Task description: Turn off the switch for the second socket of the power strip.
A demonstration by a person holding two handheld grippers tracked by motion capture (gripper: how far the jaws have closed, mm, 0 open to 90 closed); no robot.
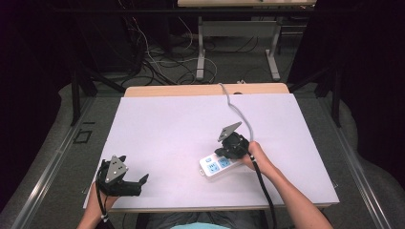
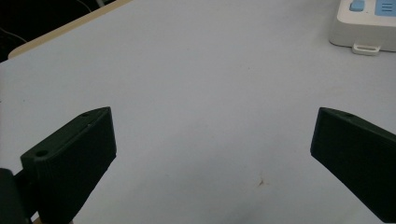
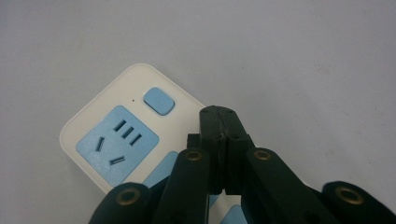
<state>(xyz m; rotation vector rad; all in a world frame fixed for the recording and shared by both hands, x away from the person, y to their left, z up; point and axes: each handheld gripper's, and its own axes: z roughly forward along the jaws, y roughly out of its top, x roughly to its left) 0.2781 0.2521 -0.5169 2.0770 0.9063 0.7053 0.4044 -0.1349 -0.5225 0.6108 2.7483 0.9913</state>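
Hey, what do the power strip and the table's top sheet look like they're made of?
Power strip: likely moulded plastic, a smooth, slightly glossy cream-white shell with matte light-blue socket faces and a blue button; rounded corners and crisp slots suggest moulding.
Top sheet: a thin, matte white covering, perhaps laminate or paper, over a wood-look tabletop showing at the far edge.

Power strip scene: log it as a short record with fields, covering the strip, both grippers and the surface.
item: white power strip with blue socket faces and a blue button
item place: flat on the white tabletop, right of centre, near the person's side
right gripper: jaws shut together, nothing between them, tips over the strip beside the button
left gripper: jaws wide open, nothing between them, at the near left corner of the tabletop, apart from the strip
cable: grey cord running over the tabletop's far edge
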